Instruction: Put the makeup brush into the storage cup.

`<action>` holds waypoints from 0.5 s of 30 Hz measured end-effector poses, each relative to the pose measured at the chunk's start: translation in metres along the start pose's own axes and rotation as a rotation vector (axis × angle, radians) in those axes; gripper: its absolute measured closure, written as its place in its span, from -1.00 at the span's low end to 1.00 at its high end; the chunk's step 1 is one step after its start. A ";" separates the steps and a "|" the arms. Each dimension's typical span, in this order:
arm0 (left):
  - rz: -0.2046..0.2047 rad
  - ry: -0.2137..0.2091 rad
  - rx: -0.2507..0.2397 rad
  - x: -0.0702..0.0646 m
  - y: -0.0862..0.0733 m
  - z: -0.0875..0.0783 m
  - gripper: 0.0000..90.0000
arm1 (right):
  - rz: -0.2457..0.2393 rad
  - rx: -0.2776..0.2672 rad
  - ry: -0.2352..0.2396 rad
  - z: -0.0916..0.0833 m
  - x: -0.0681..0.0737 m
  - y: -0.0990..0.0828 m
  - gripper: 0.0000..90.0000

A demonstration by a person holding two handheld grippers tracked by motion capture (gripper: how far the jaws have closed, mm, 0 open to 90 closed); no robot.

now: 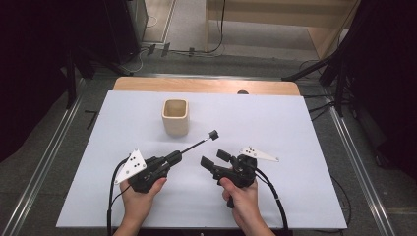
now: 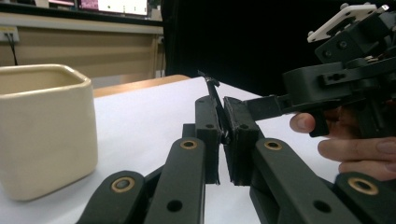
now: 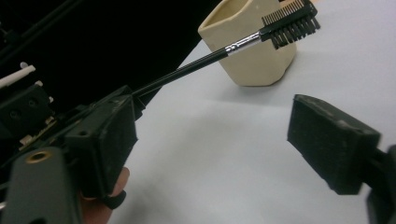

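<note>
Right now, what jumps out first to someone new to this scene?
The left gripper, low on the white table, is shut on a thin black brush whose comb head points up-right, toward the far side. Behind it stands a cream square cup. The right gripper is open beside it, holding nothing.

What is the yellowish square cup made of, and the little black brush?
The cream square cup looks like glazed ceramic: thick rounded rim, soft sheen. The thin black comb-brush seems plastic with a shiny metal collar; its handle material is unclear. The left gripper holds it.
</note>
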State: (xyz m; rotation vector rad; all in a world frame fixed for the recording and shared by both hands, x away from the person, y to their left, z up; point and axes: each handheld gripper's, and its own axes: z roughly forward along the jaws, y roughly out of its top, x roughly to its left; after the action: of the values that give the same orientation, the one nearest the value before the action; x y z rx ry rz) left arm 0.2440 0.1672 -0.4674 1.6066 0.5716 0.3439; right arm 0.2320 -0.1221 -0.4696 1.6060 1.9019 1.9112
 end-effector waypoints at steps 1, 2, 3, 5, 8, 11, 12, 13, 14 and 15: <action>0.000 0.000 0.000 0.000 0.000 0.000 0.91 | 0.000 0.000 0.000 0.000 0.000 0.000 -0.55; 0.005 0.000 -0.005 -0.001 0.000 0.001 0.91 | 0.024 -0.016 0.022 0.000 0.000 -0.001 -0.40; 0.007 -0.004 -0.005 -0.002 -0.001 0.001 0.91 | 0.028 -0.017 0.034 0.000 0.001 -0.002 -0.30; 0.010 -0.009 -0.009 -0.005 -0.002 0.003 0.91 | 0.029 -0.026 0.048 0.001 0.002 -0.003 -0.25; 0.014 -0.029 -0.011 -0.007 -0.003 0.005 0.91 | 0.059 -0.041 0.065 0.000 0.003 -0.003 -0.19; 0.013 -0.041 -0.014 -0.008 -0.003 0.006 0.91 | 0.147 -0.066 0.091 -0.001 0.000 -0.004 -0.15; 0.013 -0.044 -0.016 -0.008 -0.003 0.006 0.91 | 0.167 -0.069 0.088 -0.001 0.000 -0.004 -0.13; 0.013 -0.048 -0.017 -0.009 -0.003 0.007 0.91 | 0.183 -0.073 0.089 -0.001 -0.001 -0.005 -0.13; 0.013 -0.048 -0.017 -0.009 -0.003 0.007 0.91 | 0.200 -0.074 0.089 -0.001 -0.002 -0.005 -0.12; 0.016 -0.050 -0.017 -0.010 -0.003 0.007 0.91 | 0.205 -0.077 0.087 0.000 -0.003 -0.005 -0.10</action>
State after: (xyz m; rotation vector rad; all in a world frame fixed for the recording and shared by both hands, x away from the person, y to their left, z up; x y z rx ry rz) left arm 0.2389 0.1557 -0.4702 1.5993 0.5167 0.3189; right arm 0.2300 -0.1225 -0.4753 1.7853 1.7274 2.1360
